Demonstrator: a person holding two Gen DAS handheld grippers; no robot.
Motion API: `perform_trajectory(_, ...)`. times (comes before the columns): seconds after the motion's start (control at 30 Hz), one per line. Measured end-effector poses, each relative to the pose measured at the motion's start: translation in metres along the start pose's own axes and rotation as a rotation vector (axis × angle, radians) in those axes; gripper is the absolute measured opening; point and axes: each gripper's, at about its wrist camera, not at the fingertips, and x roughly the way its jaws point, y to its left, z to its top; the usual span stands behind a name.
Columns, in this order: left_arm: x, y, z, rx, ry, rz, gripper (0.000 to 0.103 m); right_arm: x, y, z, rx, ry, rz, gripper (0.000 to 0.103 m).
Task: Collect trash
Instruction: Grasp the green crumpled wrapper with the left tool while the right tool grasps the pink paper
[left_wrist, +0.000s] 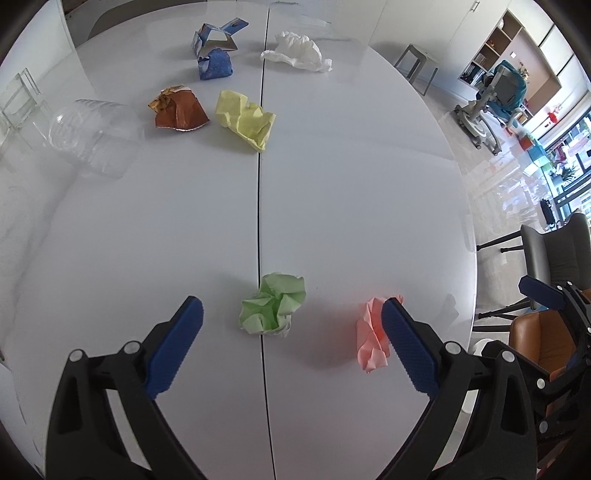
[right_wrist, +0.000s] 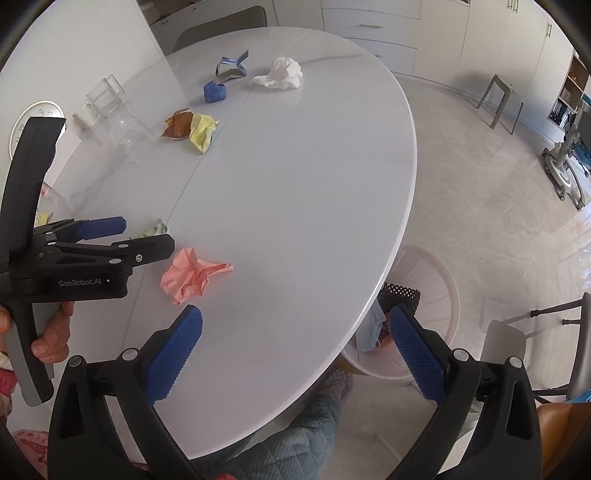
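Both tongs (left_wrist: 291, 321) (right_wrist: 295, 325) wide apart, empty

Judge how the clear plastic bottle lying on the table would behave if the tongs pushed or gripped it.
The clear plastic bottle lies on its side on the table, so a push would probably roll it. It looks empty and thin-walled, so likely light and apt to dent under a squeeze. Its smooth ribbed wall may slip between the pads.

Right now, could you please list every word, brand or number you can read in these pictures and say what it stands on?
"GenRobot.AI": white print on the black body of the left tool, seen in the right wrist view.
Clock face by the wall: numerals too small and blurred to read.
Blue carton and brown wrapper: printing unreadable.
Nothing else legible.
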Motion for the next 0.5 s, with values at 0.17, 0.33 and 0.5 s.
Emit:
perform_trajectory(0.17, 0.003, 0.006, 0.001, -0.016, 0.009, -0.009, 0.083, 0.0, 0.001, 0.0, -0.003, 0.001, 0.006, 0.1)
perform_trajectory(0.33, 0.005, 0.012, -0.001, -0.037, 0.012, -0.016, 0.065, 0.001, 0.008, 0.0, -0.02, -0.003, 0.024, 0.1)
perform_trajectory(0.5, 0.011, 0.012, -0.003, -0.025, 0.024, -0.007, 0.045, 0.005, 0.018, -0.001, -0.036, 0.003, 0.047, 0.101)
